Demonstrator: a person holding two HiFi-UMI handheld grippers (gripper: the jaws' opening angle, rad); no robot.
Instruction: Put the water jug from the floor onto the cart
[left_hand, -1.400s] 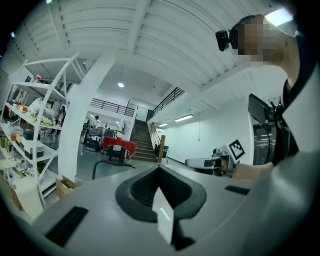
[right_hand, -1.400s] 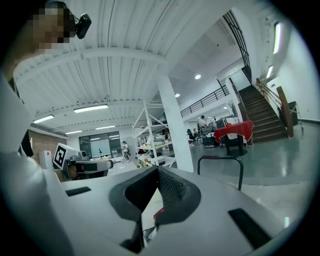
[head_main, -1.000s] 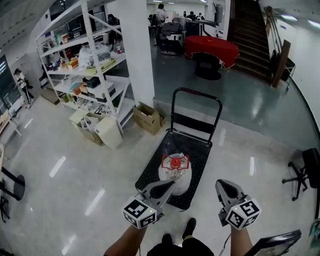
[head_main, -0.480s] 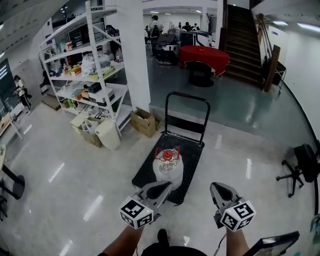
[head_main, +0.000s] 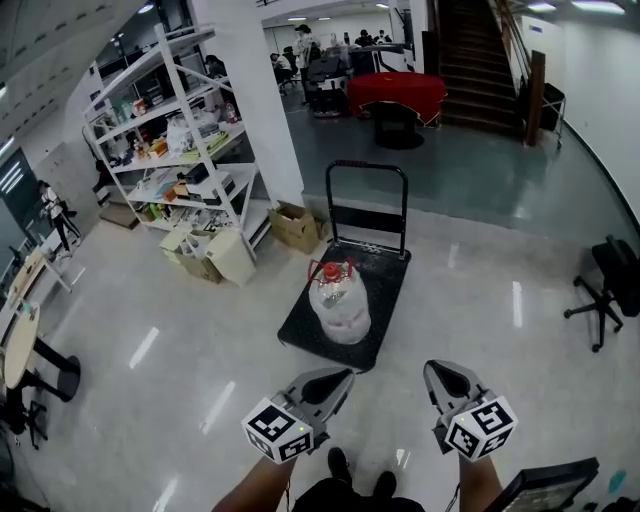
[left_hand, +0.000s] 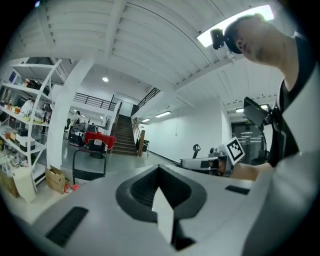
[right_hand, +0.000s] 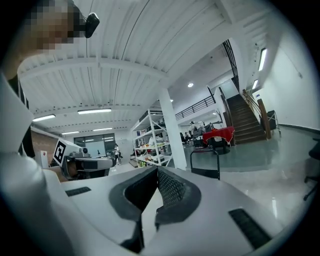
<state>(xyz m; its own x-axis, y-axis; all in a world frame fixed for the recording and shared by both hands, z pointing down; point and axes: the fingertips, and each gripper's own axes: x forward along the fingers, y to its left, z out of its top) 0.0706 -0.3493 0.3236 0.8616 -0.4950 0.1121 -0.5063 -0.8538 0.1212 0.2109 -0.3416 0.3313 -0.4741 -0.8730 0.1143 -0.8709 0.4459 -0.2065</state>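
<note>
The water jug (head_main: 338, 305), clear with a red cap, stands upright on the black deck of the cart (head_main: 388, 285), toward its near end. My 2 forearms reach forward from the bottom of the head view, side by side, each holding its tongs roughly level with the marker cube nearest me. The left gripper (head_main: 343, 375) has its jaws pressed together on nothing, and the right gripper (head_main: 433, 369) is also closed and empty. The jug sits at 12 o'clock from the left tips and at about 11 o'clock from the right tips, well apart from both. The cart's upright handle is at the far end, beyond the jug. White shelves (head_main: 170, 150) stand at 10 o'clock and an office chair (head_main: 610, 290) at 2 o'clock.
</note>
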